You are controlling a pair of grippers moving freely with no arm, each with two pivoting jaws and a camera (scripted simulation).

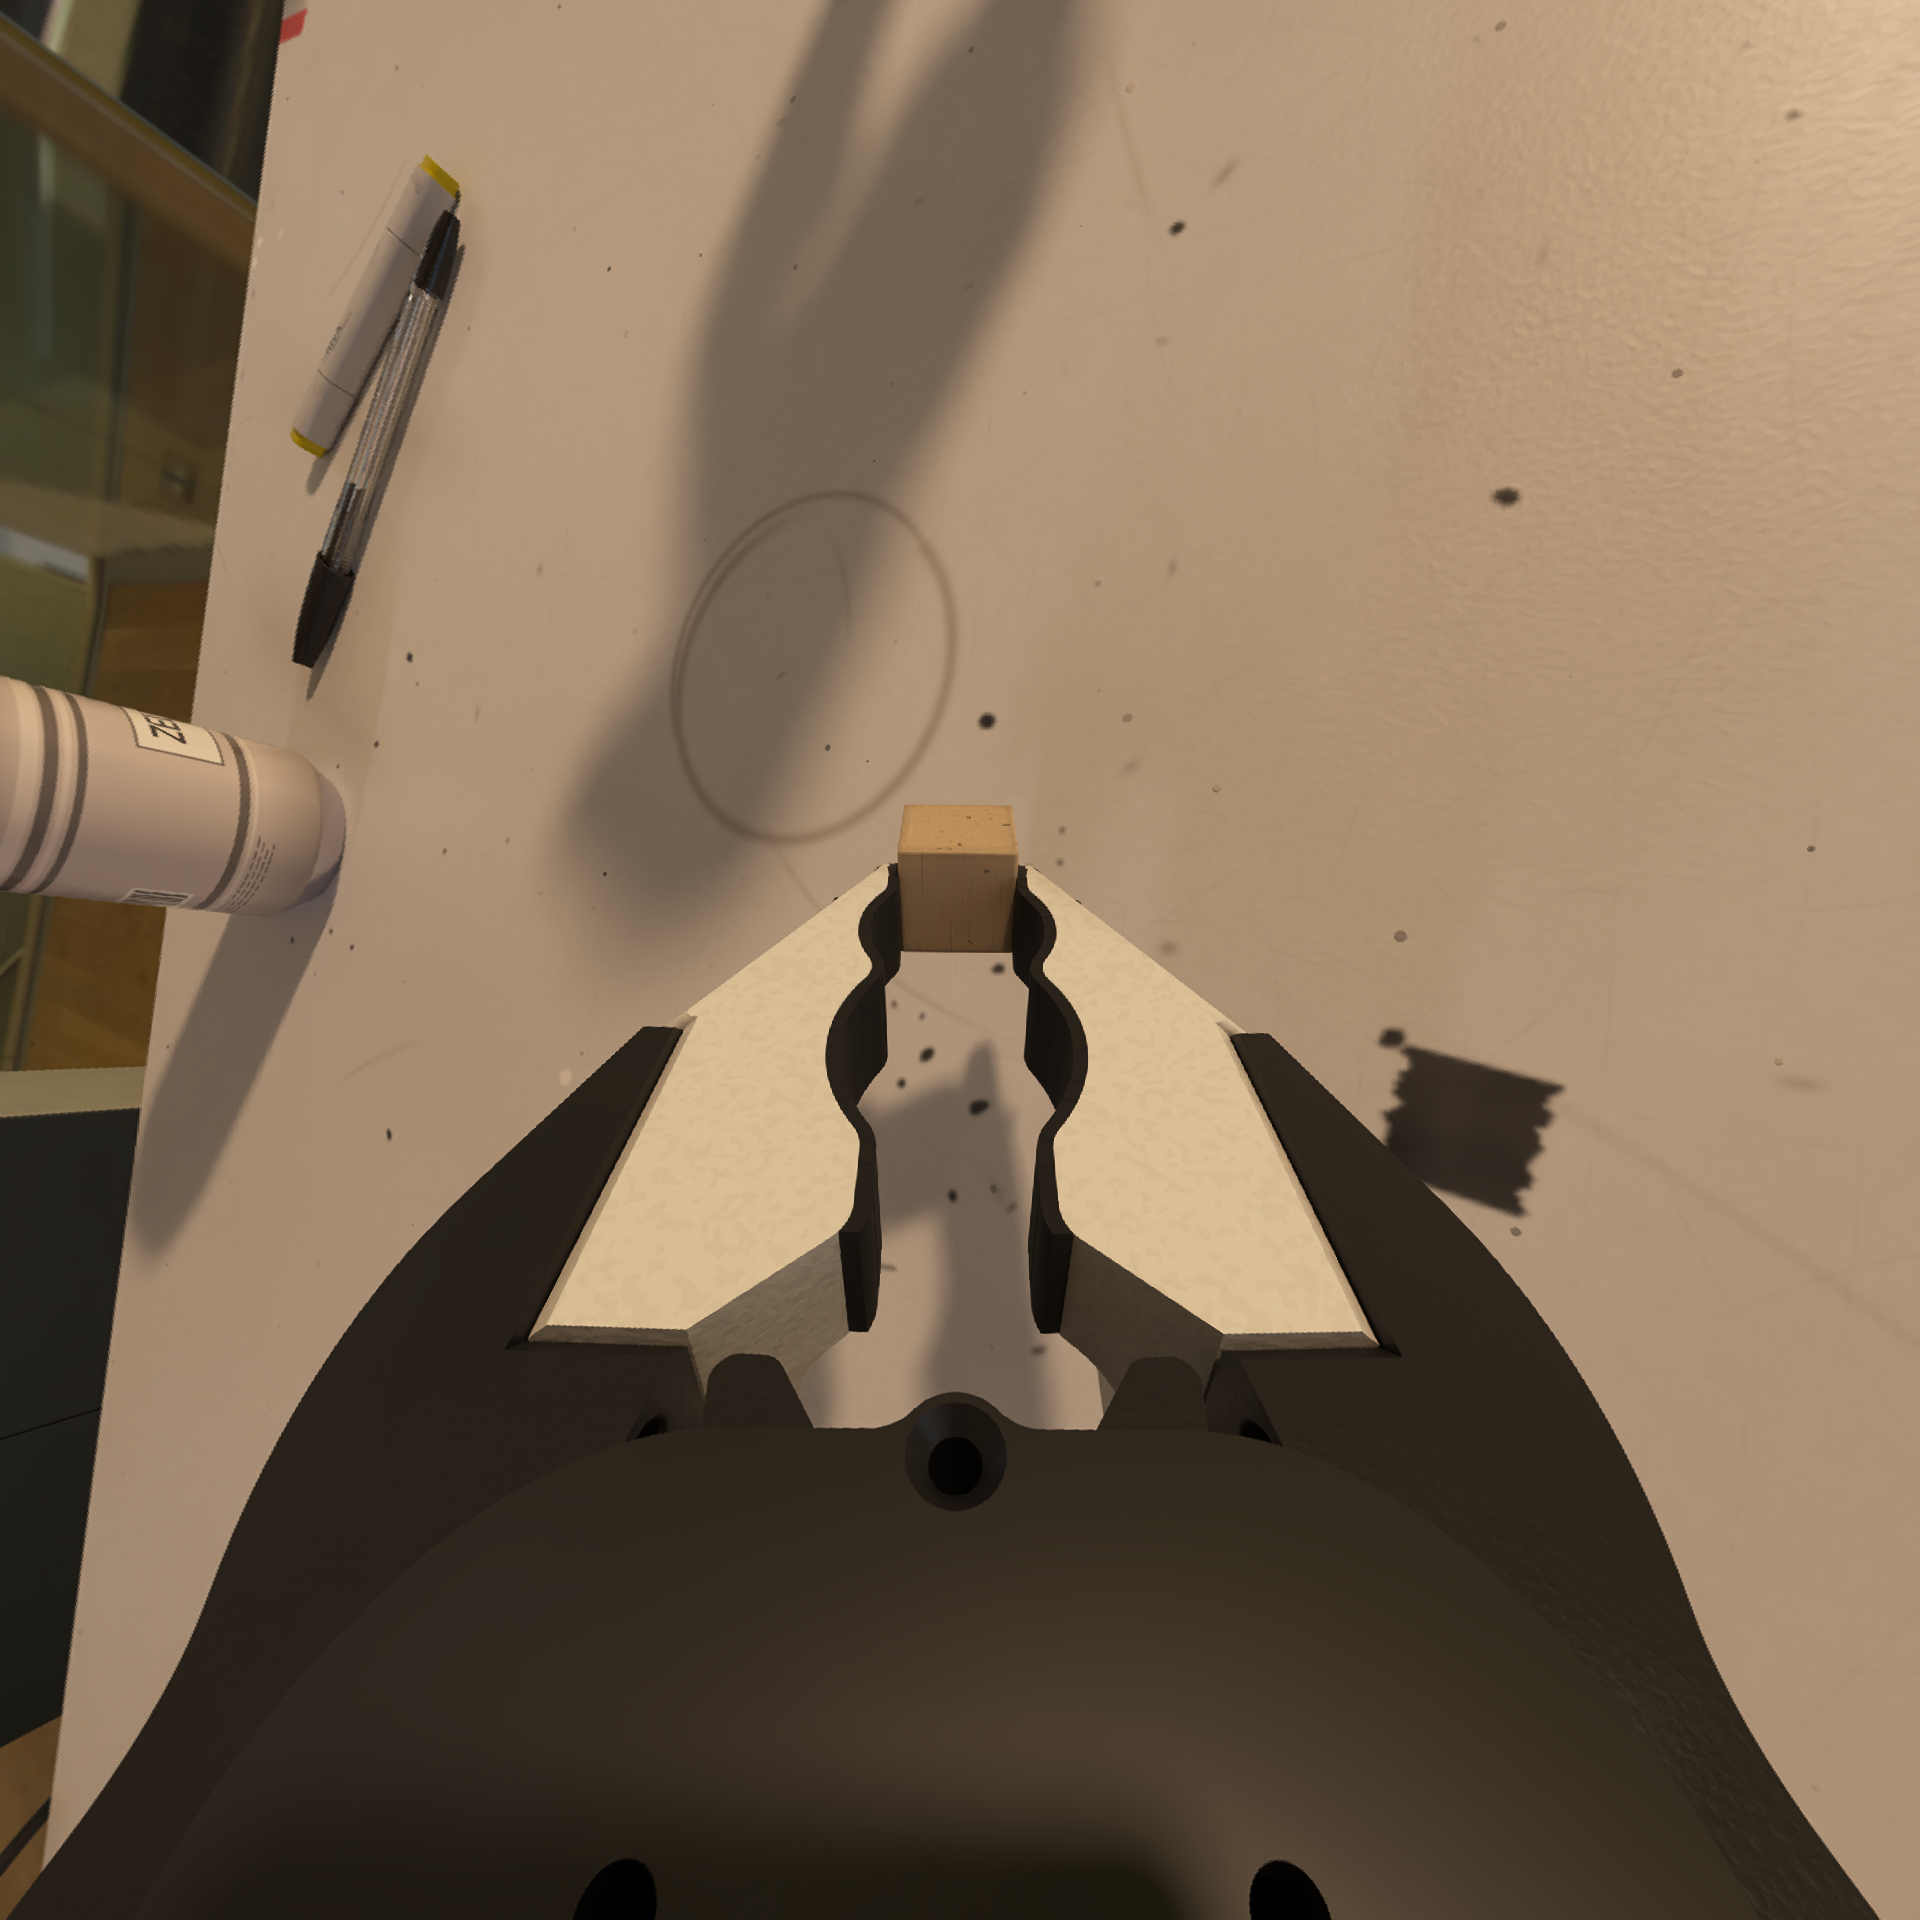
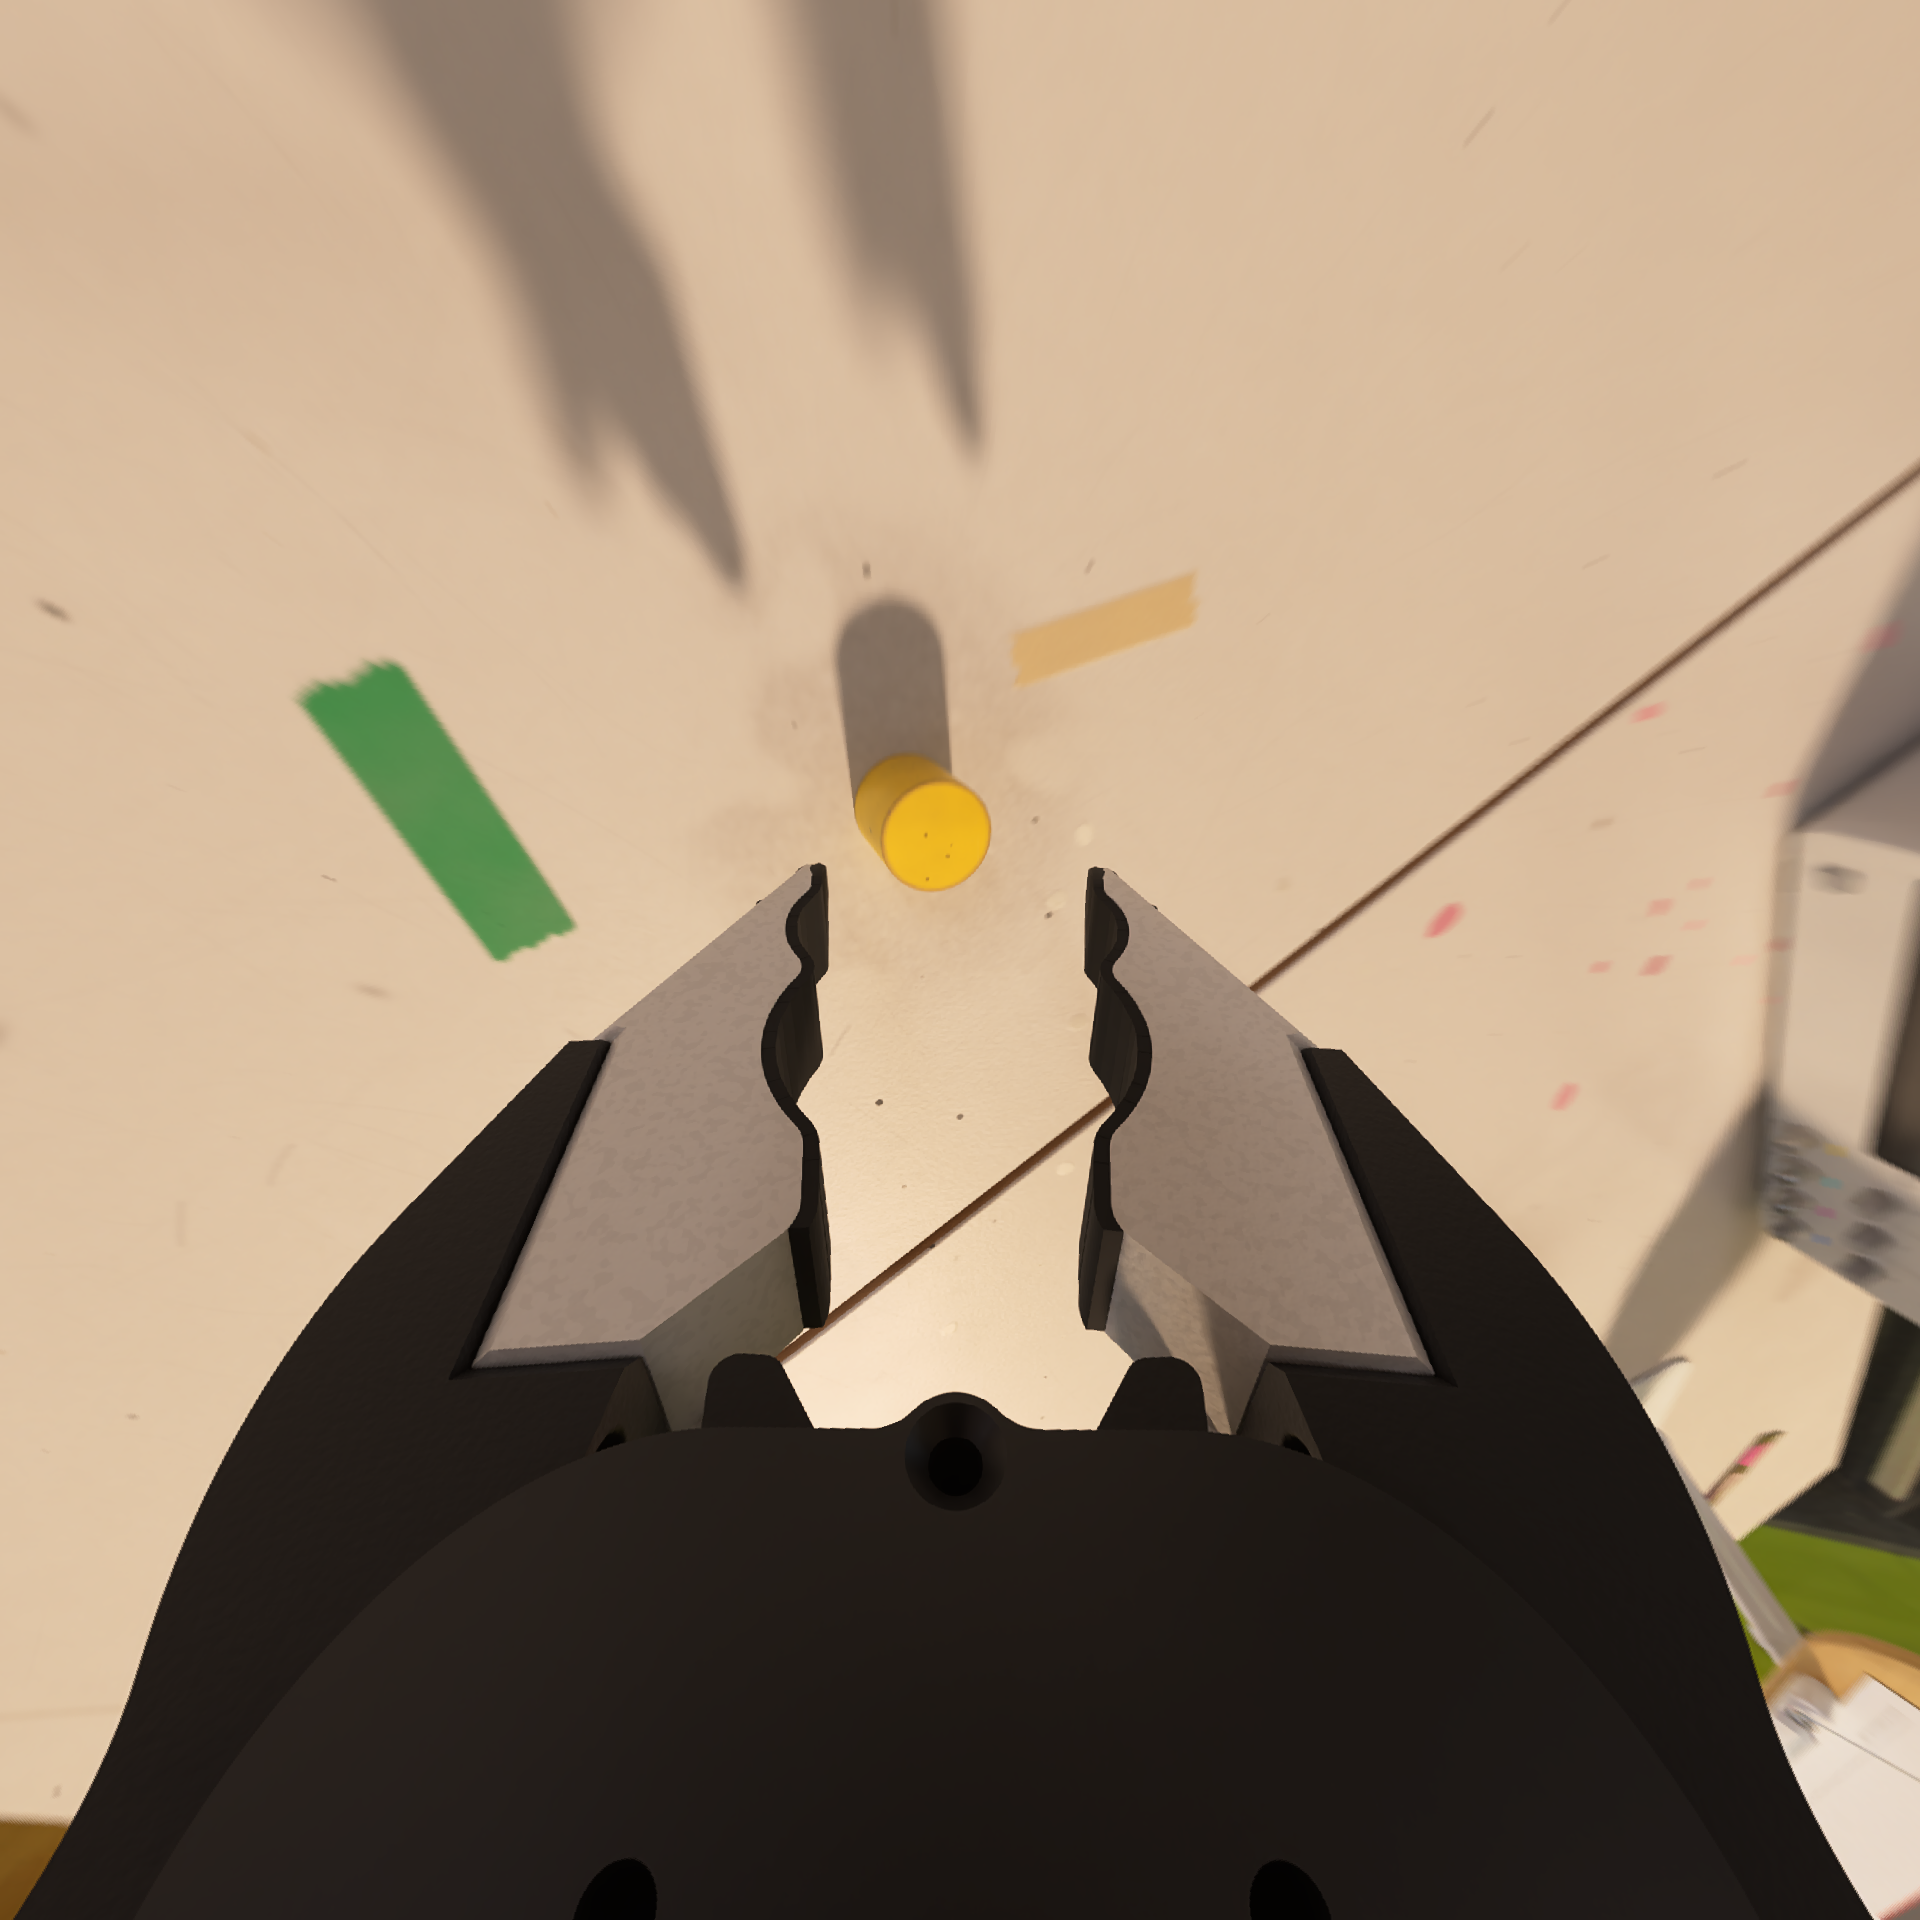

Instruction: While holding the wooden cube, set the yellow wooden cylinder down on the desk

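Pale speckled desk (image 1: 1351,416), left gripper (image 1: 956,883) clenching wooden cube (image 1: 956,878), right gripper (image 2: 956,883) released, yellow cylinder (image 2: 923,823) standing free.

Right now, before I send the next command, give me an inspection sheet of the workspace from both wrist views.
Surface: pale desk, speckled with dark spots, a drawn ring, a dark smear; a thin seam line crosses it.
Job's things: wooden cube pinched at the left tool's fingertips; yellow wooden cylinder standing on the desk, free of the right tool.
Clutter: marker, pen, white labelled tube, green tape, tan tape.
Grippers: left tool shut on cube; right tool open, just short of the cylinder.
Cables: nothing seen.
Surroundings: shelving past the desk's edge; blurred items at right.
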